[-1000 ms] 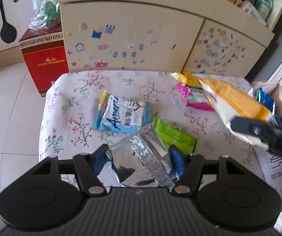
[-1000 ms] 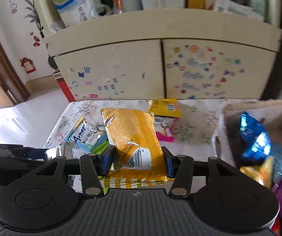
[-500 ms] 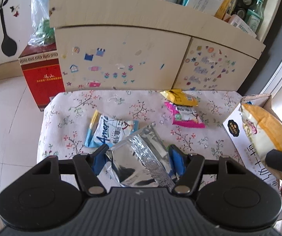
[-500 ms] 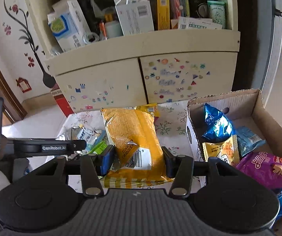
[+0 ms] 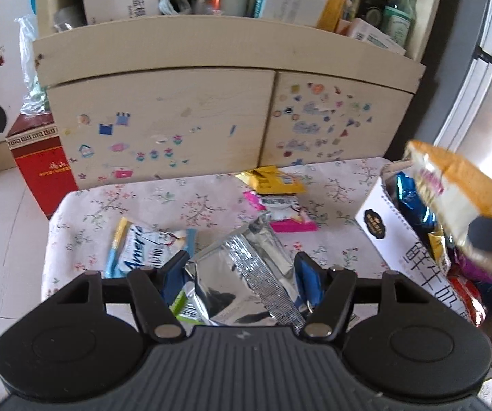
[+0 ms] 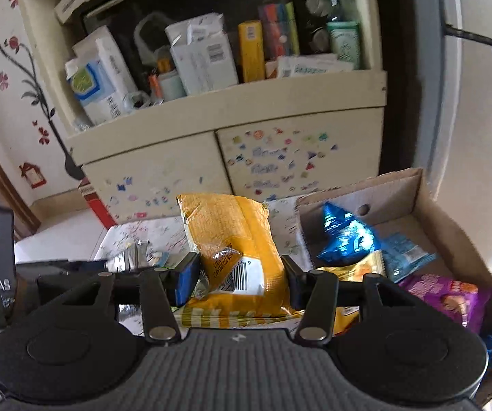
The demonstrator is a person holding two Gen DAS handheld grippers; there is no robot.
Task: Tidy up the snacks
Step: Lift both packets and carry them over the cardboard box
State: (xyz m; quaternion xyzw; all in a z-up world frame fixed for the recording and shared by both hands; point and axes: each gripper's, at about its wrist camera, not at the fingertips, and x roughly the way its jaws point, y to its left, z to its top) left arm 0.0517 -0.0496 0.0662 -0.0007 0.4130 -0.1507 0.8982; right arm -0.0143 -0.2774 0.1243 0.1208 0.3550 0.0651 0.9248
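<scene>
My left gripper [image 5: 242, 274] is shut on a silver foil snack bag [image 5: 242, 274], lifted above the floral-cloth table [image 5: 191, 198]. My right gripper [image 6: 241, 277] is shut on a big yellow snack bag [image 6: 232, 236], held just left of the cardboard box [image 6: 451, 226]; that yellow snack bag [image 5: 458, 198] also shows at the right of the left wrist view, over the cardboard box [image 5: 379, 219]. On the table lie a blue-white packet [image 5: 143, 250], a pink packet [image 5: 280, 209], a small yellow packet [image 5: 270, 179] and a green packet [image 5: 184, 303]. The box holds blue, gold and purple bags.
A beige cabinet [image 5: 163, 120] with stickers stands behind the table, its shelf crowded with cartons and bottles. A red carton [image 5: 40, 164] sits on the floor at the left. A grey door frame [image 5: 479, 102] rises at the right.
Both grippers have risen and shifted right with their bags. The yellow bag has gone from over the table to over the box's left edge. The box interior has come into view.
</scene>
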